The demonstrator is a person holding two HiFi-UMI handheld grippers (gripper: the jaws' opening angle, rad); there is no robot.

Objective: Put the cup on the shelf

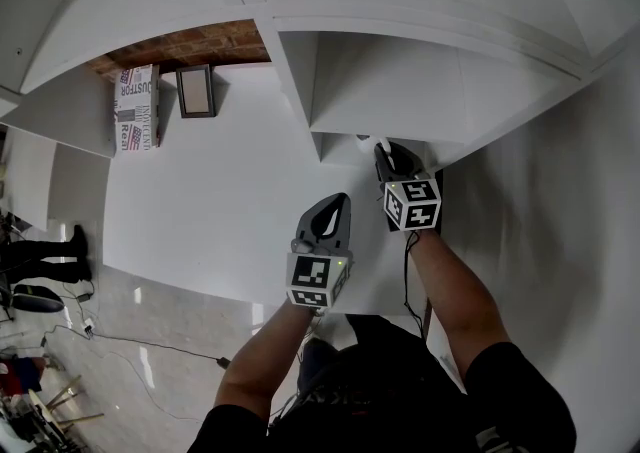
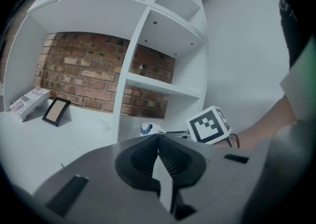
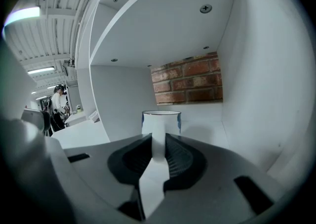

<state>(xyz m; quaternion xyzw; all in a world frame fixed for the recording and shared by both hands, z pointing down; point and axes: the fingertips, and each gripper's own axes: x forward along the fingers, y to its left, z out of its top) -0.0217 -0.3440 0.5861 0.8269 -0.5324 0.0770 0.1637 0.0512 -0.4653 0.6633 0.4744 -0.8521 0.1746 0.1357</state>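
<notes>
A white cup with blue markings (image 3: 161, 120) stands upright on the floor of the lower right shelf compartment (image 3: 207, 134). My right gripper (image 3: 158, 141) reaches into that compartment, and its jaws are closed on the cup's white handle, which fills the narrow gap between them. From the head view, the right gripper (image 1: 381, 149) points at the cup (image 1: 362, 141), mostly hidden under the shelf board. The left gripper view shows the cup (image 2: 147, 128) beside the right gripper's marker cube. My left gripper (image 1: 339, 201) hovers over the white counter, shut and empty (image 2: 158, 139).
The white shelf unit has an upright divider (image 1: 293, 66) left of the cup's compartment and a board (image 1: 400, 36) above it. A printed box (image 1: 136, 107) and a small picture frame (image 1: 195, 91) stand at the counter's back against a brick wall (image 2: 89, 69). A person (image 3: 59, 102) stands far off.
</notes>
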